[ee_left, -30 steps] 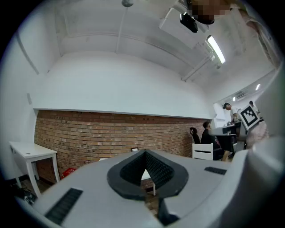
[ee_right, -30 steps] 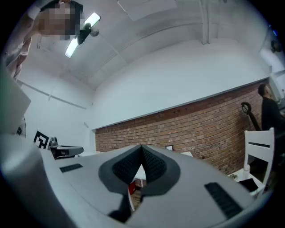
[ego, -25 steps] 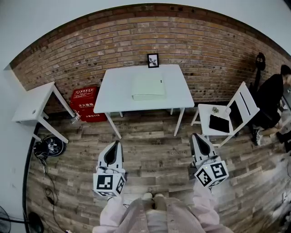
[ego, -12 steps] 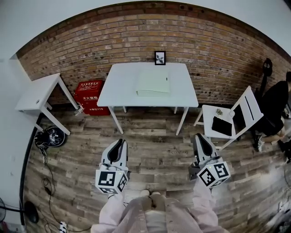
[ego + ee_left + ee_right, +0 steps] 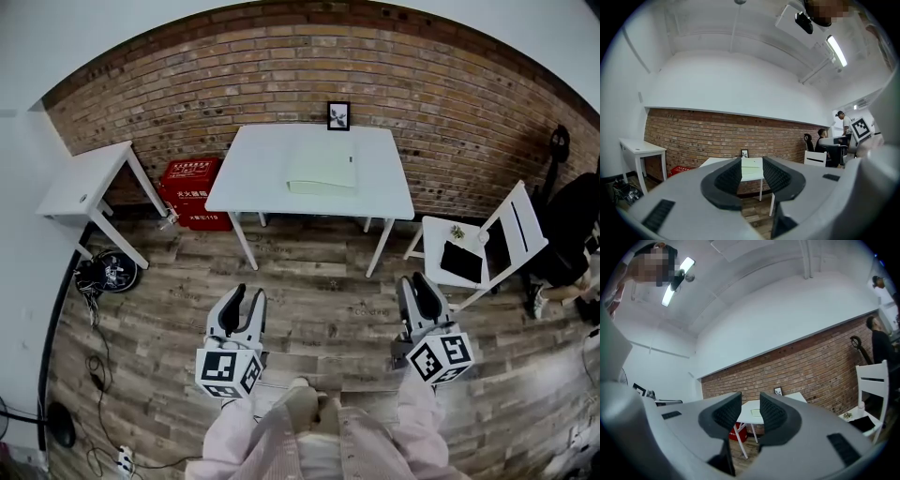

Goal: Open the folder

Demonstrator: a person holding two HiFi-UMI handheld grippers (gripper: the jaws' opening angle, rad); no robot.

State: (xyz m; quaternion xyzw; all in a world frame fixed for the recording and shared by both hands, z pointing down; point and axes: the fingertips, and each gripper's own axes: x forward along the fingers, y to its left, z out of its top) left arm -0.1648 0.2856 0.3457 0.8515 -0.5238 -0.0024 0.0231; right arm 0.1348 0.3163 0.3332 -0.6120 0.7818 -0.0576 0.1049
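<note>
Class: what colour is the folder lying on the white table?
The folder is pale green; the head view shows it best.

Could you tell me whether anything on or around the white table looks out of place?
Nothing stands out. The folder lies flat and closed on the white table, and the picture frame stands upright at its back edge. The only untidy spot is a cable bundle on the floor at left.
</note>
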